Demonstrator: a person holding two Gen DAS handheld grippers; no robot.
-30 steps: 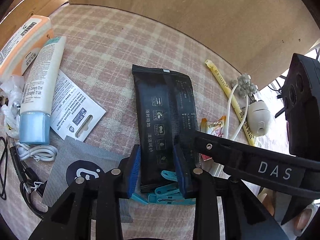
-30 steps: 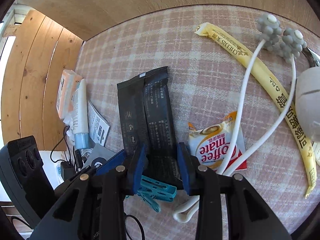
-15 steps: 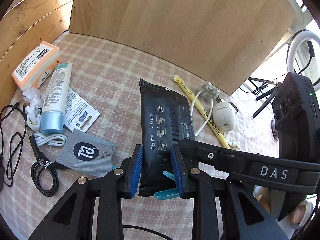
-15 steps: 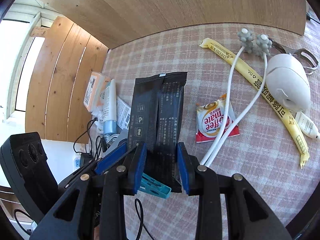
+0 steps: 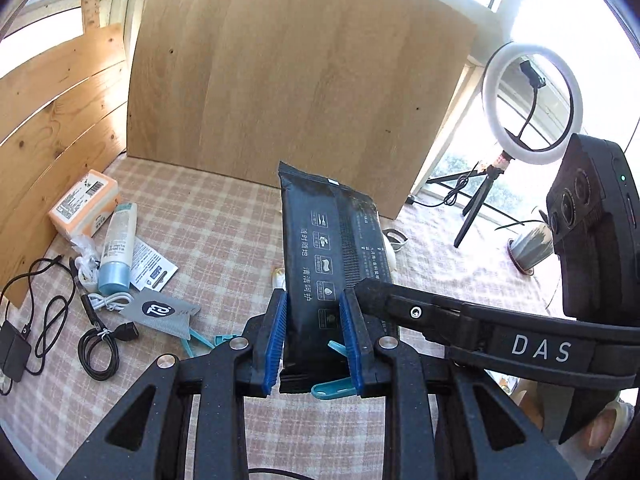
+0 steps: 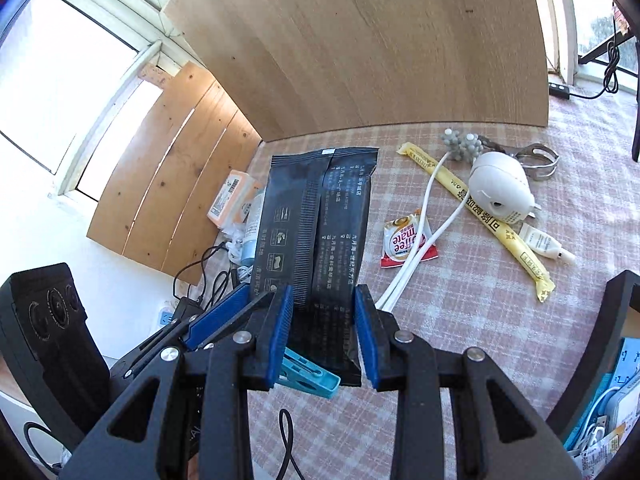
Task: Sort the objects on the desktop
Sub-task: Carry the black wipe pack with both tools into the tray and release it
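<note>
A long black wipes pack (image 5: 324, 232) with white print hangs in the air above the checked tablecloth (image 5: 224, 236), and both grippers hold its near end. My left gripper (image 5: 314, 296) has its blue pads pressed on the pack's two sides. My right gripper (image 6: 324, 290) is shut on the same pack (image 6: 316, 208) from beside the left one, whose blue finger (image 6: 224, 312) shows at lower left. A teal clothespin (image 6: 308, 372) sticks out under the pack's near end; I cannot tell whether it clings to the pack.
At left lie an orange box (image 5: 84, 204), a white and blue tube (image 5: 118, 244), a grey pouch (image 5: 160, 312) and black cables (image 5: 96, 344). At right lie a coffee sachet (image 6: 408, 238), a yellow stick pack (image 6: 480, 216) and a white round device (image 6: 500, 188). A wooden board (image 5: 300, 80) stands behind.
Both grippers have risen and drawn back with the black pack, lifting it off the cloth. Much more of the table and the board behind is in view now.
</note>
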